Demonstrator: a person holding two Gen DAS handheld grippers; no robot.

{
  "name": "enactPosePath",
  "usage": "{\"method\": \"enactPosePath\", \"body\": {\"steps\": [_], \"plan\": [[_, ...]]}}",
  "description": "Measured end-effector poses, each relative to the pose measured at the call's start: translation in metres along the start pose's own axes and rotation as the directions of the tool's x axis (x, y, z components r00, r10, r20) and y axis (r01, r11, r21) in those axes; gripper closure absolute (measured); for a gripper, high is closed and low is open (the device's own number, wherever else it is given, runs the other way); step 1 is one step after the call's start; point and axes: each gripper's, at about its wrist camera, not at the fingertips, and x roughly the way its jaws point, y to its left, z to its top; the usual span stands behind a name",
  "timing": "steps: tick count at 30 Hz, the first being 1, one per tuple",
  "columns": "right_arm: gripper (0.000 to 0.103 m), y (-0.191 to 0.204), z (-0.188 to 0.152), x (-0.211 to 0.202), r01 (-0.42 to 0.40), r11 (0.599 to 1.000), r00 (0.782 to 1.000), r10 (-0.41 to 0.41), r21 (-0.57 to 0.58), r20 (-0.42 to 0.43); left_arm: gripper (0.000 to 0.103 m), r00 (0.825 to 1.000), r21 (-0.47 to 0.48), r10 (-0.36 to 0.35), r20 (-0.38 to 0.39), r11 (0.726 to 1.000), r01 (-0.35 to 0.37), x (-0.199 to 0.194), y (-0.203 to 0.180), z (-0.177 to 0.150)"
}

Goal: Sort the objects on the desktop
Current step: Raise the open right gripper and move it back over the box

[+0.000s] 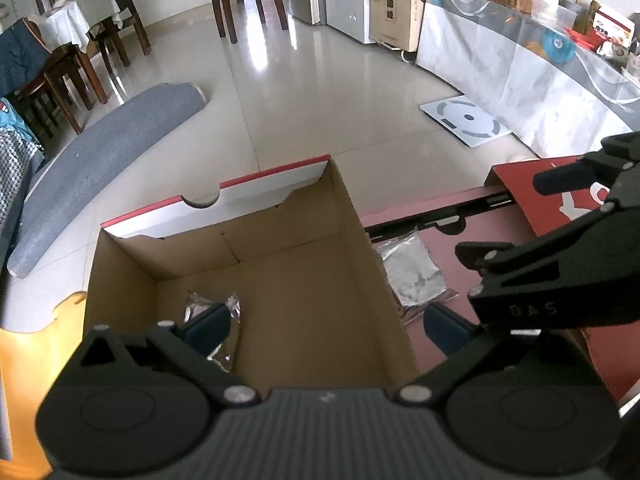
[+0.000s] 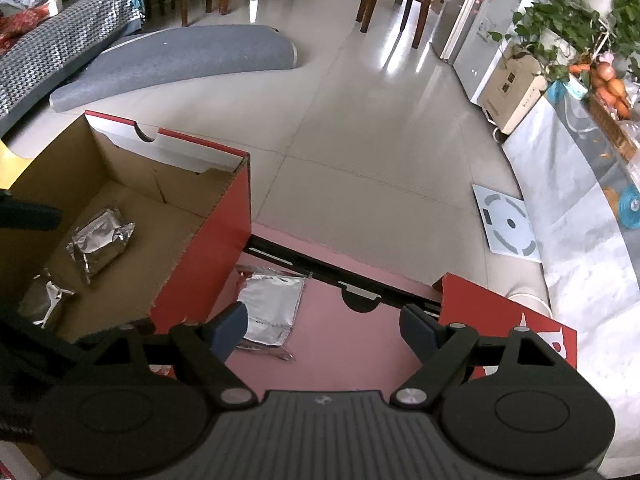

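L cam: yellow flap (image 1: 24, 344) at far left edge. Open box (image 1: 280, 280) next, brown inside, red/white rim at back. L gripper (image 1: 328, 326) hangs over the box, jaws spread wide, nothing between; its left pad (image 1: 210, 326) sits in front of a foil pouch (image 1: 230, 308) lying on the box floor, contact can't tell. Right of box wall: flat pouch (image 1: 412, 272) on pink table (image 1: 440, 344), just beside the box, outside it. R gripper (image 1: 560, 272) enters from right edge.

R cam: box (image 2: 132, 216) at left, 2 crumpled pouches inside (image 2: 102, 240), (image 2: 44, 300). Flat pouch (image 2: 272, 304) on table beside red box wall. R gripper (image 2: 324, 326) above table, jaws spread, empty; left pad (image 2: 232, 328) overlaps pouch edge, touch unclear. Red lid (image 2: 508, 320) at right.
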Motion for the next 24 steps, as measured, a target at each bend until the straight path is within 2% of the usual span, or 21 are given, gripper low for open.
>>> {"method": "enactPosePath", "body": {"steps": [11,16,24], "plan": [[0.02,0.009,0.01,-0.009,-0.002,1.0,1.0,0.003,-0.015,0.03,0.0,1.0,-0.037,0.004,0.027,0.999,-0.003,-0.012,0.014,-0.001],[0.02,0.017,0.012,-0.012,-0.031,0.999,0.998,0.032,-0.031,0.052,0.0,0.999,-0.049,0.012,0.032,0.999,-0.01,-0.017,0.024,-0.005],[0.02,0.031,0.017,-0.015,-0.126,0.992,0.989,0.128,-0.031,0.076,0.0,0.999,-0.093,0.03,0.035,0.995,-0.026,-0.028,0.047,-0.016]]}}
